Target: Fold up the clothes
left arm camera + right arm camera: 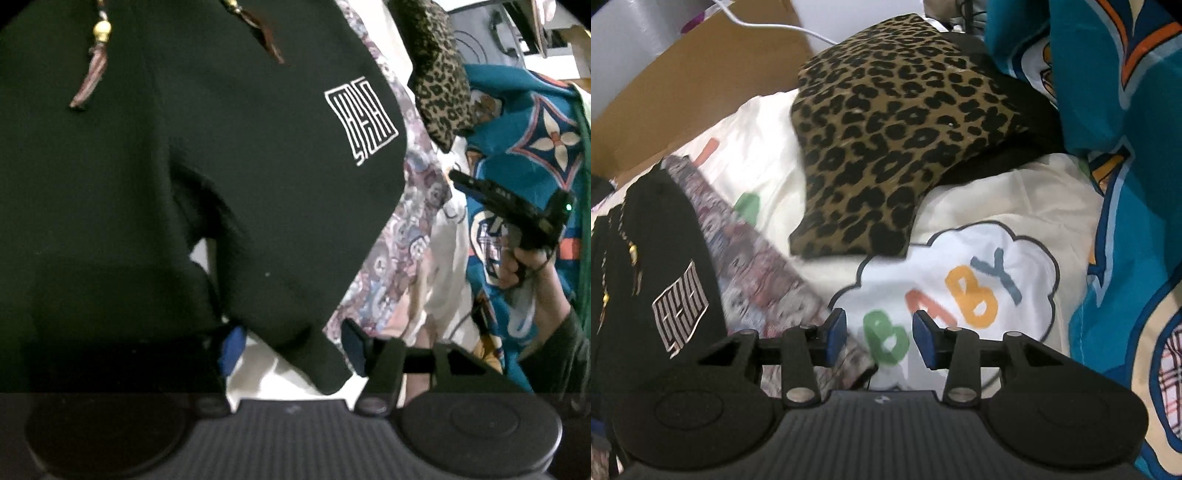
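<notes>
Left wrist view: left gripper (291, 347) jaws straddle the black garment's (184, 166) sleeve, apparently unclamped; right gripper (879, 339) jaws apart, empty. Clamp firmly before folding across.

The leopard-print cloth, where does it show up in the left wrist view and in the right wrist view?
Left wrist view: leopard-print cloth sits upper right, beyond the black garment.
Right wrist view: upper centre, lying on the cream BABY-print fabric.
Shared landmark: the black garment's white square logo.
</notes>
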The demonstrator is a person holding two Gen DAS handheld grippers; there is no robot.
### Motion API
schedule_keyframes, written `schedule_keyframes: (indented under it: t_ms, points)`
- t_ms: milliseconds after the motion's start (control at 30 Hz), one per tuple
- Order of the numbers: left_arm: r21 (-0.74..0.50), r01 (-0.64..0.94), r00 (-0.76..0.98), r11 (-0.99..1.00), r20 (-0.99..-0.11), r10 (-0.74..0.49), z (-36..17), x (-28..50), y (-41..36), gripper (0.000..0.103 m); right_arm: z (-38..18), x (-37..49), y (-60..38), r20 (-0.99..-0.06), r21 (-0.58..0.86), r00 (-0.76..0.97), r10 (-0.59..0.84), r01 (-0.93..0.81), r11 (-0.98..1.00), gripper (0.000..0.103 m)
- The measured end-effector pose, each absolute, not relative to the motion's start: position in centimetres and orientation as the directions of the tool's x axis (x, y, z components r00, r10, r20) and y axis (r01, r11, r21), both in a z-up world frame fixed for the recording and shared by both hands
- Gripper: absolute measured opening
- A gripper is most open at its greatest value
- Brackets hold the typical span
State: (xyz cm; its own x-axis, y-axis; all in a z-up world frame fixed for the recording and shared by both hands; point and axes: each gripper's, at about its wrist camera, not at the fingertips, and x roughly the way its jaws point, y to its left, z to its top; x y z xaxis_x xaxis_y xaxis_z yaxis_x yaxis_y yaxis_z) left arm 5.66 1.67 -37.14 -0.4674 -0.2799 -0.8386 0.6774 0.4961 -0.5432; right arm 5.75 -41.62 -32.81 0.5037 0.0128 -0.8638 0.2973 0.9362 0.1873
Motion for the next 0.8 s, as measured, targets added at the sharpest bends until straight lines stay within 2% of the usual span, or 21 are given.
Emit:
schedule_keyframes:
  t_ms: [233,500,567,600,667,700,733,767,800]
  points:
    - [-0.533,0.681,-0.456,0.503,-0.845,-0.279,-37.9,5.6,1.9,0.063,-34.7,6.8,-40.3,-0.879,0.163,0.476,0.029,0.243,0.956,0.045]
    - [-0.552,0.652,-0.474,0.520,-0.832,-0.289,-37.9,5.8,2.3,0.060,-35.4,5.5,-38.0,-0.887,0.125,0.461,0.028,0.182,0.975,0.045]
    - [-0.559,0.649,-0.484,0.516,-0.827,-0.288,-38.0,5.5,2.1,0.058,-35.4,5.4,-38.0,-0.888,0.127,0.459,0.031,0.179,0.976,0.044]
    - [-0.563,0.647,-0.488,0.514,-0.824,-0.288,-38.0,5.4,2.1,0.056,-35.4,5.5,-38.0,-0.888,0.131,0.459,0.036,0.177,0.975,0.036]
    - [-0.568,0.638,-0.500,0.519,-0.819,-0.281,-38.2,5.2,2.0,0.044,-35.1,5.5,-38.0,-0.888,0.129,0.459,0.041,0.163,0.978,0.022]
    - [-0.569,0.636,-0.505,0.521,-0.818,-0.276,-38.3,5.1,2.1,0.039,-34.9,5.5,-38.0,-0.888,0.125,0.459,0.041,0.154,0.980,0.011]
    - [-0.576,0.627,-0.519,0.524,-0.811,-0.271,-38.5,5.1,2.1,0.014,-34.7,5.5,-38.0,-0.888,0.121,0.459,0.041,0.146,0.982,0.009]
    - [-0.589,0.611,-0.542,0.529,-0.798,-0.262,-38.8,5.1,2.1,0.004,-34.5,5.5,-38.0,-0.886,0.116,0.462,0.039,0.141,0.983,0.008]
    - [-0.592,0.602,-0.549,0.535,-0.794,-0.260,-39.0,5.0,2.2,0.003,-34.1,5.4,-38.1,-0.883,0.110,0.469,0.032,0.142,0.984,0.007]
